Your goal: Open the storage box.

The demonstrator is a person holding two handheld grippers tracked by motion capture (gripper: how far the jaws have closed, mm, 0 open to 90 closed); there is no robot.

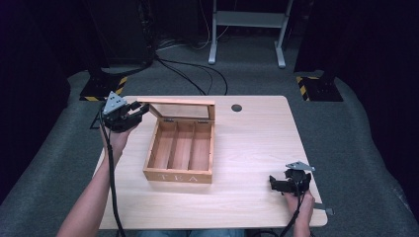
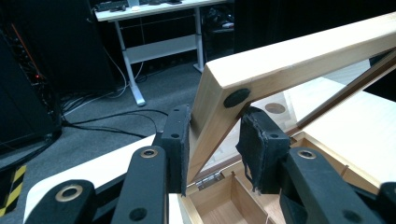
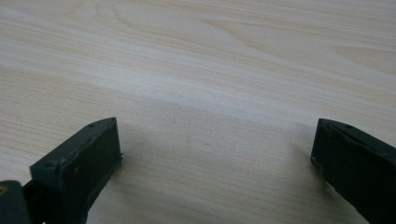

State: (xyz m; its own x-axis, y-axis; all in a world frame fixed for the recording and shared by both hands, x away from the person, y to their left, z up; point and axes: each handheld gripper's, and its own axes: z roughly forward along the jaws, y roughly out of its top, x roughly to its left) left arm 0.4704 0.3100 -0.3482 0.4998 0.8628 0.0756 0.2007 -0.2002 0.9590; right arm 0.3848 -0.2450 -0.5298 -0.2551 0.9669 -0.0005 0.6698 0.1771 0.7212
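While held at the far left of the pale wooden counter, left tool closed on the corner of the raised lid of a wooden tea box; in the left gripper view, both black pads pressed against opposite faces of the lid's light wood frame, one pad's covering torn and hanging loose, a round black bumper set on the frame just above them. Lid tilted up and back on its hinge, a clear pane in the frame. Box itself left of the counter's centre, open, split into three long compartments, each bare wood inside, the letters TEA on the front wall facing the person. Beyond the box, a small round hole in the counter near its far edge. On the right, near the counter's near corner, right tool low over the bare surface, well apart from the box, jaws spread wide with nothing between them; in the right gripper view, only wood grain and shadow between the two black pads. Grey three-cornered plate on top, cable trailing back along the forearm. Behind the counter, grey carpet, loose black cables and the white legs of another desk.
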